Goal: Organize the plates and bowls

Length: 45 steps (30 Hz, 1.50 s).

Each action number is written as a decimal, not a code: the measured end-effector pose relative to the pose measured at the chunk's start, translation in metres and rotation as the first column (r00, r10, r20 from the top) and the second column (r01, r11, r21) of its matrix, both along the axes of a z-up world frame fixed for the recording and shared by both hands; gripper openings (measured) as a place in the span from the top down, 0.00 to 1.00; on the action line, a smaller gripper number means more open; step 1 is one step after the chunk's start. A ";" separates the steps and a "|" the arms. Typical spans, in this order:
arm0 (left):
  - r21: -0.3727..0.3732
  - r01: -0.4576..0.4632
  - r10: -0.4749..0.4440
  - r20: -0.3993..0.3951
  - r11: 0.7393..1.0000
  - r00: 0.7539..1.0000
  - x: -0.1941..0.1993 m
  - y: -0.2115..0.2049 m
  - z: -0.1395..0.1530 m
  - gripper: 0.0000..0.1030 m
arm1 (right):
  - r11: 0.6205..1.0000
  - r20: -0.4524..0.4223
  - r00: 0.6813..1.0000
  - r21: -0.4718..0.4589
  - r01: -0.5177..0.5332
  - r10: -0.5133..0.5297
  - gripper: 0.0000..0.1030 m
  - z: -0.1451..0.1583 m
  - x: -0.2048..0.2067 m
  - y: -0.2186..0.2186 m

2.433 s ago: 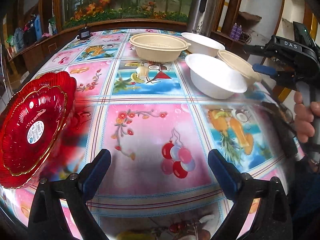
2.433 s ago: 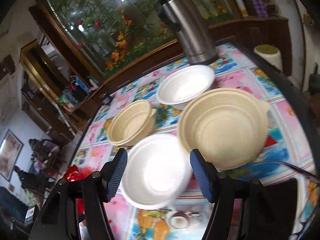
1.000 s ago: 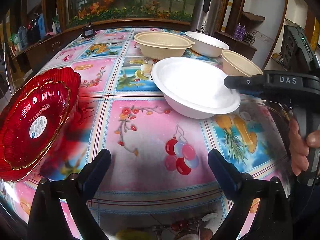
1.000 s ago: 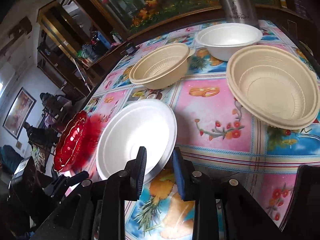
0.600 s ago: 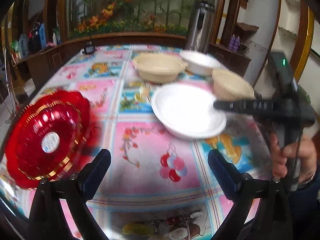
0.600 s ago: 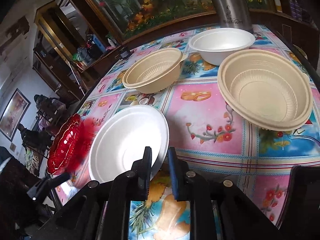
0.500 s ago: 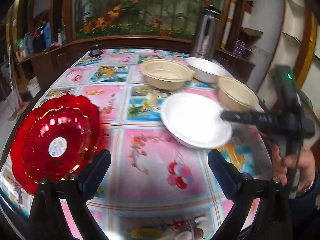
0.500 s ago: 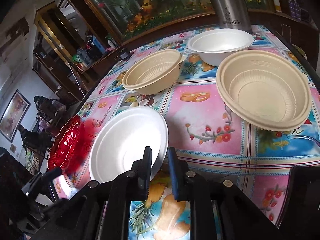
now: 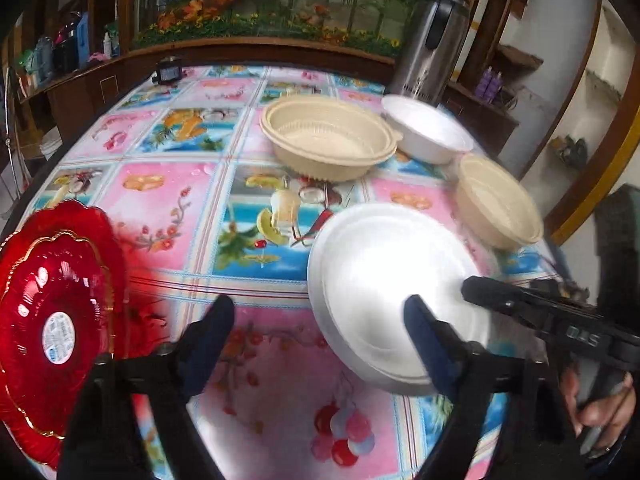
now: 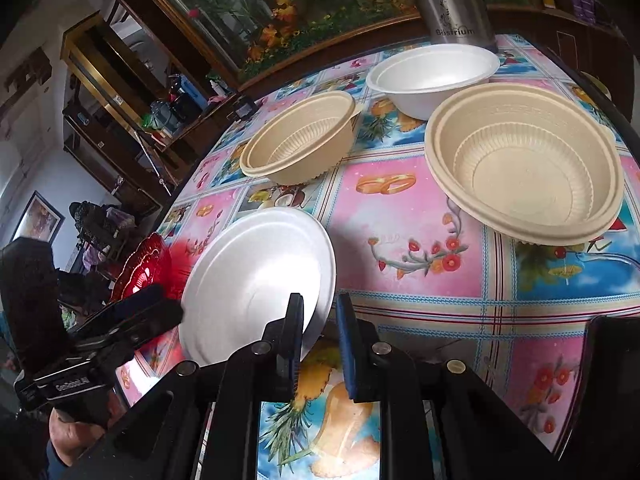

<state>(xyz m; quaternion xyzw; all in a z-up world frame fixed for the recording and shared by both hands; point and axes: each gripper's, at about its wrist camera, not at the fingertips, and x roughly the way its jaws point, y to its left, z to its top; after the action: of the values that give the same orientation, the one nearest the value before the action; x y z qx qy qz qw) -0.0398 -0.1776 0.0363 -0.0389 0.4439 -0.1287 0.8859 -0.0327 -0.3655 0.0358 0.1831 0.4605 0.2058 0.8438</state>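
Note:
A white foam bowl [image 10: 256, 272] sits tilted near the table's front, and my right gripper [image 10: 320, 336] is shut on its near rim. In the left wrist view that same white foam bowl [image 9: 380, 280] fills the right middle, with the right gripper [image 9: 476, 290] on its right edge. My left gripper [image 9: 318, 336] hovers by the bowl's left side; its jaws are closing, still wide, and its pads press on nothing. A red scalloped plate [image 9: 60, 320] lies at the far left. Two beige bowls [image 10: 300, 140] [image 10: 520, 160] and a second white bowl [image 10: 432, 76] stand behind.
A steel thermos [image 9: 432, 40] stands at the table's far edge, behind the bowls. The patterned tablecloth [image 9: 172, 184] is bare between the red plate and the beige bowls. A small dark device [image 9: 168, 72] sits at the far left edge. A hand [image 9: 600, 408] holds the right gripper.
The right gripper pulled the white bowl away from the other bowls and shut on its rim. The left gripper swung right toward that bowl, and its jaws have narrowed.

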 end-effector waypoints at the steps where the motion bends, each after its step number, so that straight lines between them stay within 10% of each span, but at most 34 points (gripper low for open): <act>1: -0.008 0.009 -0.009 -0.016 1.000 1.000 0.002 -0.002 -0.005 0.38 | 1.000 -0.002 1.000 0.000 -0.003 0.003 0.82 -0.001 0.000 0.001; 5: -0.023 0.039 -0.040 -0.043 0.999 0.998 -0.001 -0.009 -0.017 0.58 | 1.000 0.002 1.000 -0.019 -0.020 0.020 0.82 -0.002 -0.001 0.007; 22: -0.042 0.045 -0.046 -0.028 0.998 0.999 -0.012 -0.006 -0.018 0.58 | 0.999 0.023 0.999 -0.019 -0.037 0.038 0.83 -0.002 -0.003 0.013; 30: -0.032 0.043 -0.044 -0.034 0.999 0.998 -0.013 -0.009 -0.023 0.78 | 0.999 0.011 0.999 -0.019 -0.042 0.042 0.82 -0.002 -0.003 0.014; 45: 0.003 -0.013 0.013 0.055 1.000 0.998 -0.043 0.020 0.001 0.78 | 0.990 0.167 0.976 -0.007 -0.140 0.139 0.82 0.018 -0.021 0.042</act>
<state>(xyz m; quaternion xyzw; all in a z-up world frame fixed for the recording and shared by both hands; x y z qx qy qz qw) -0.0827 -0.1573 0.0377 -0.0367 0.4196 -0.1231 0.8986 -0.0536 -0.3235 0.0539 0.1345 0.3992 0.2802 0.8626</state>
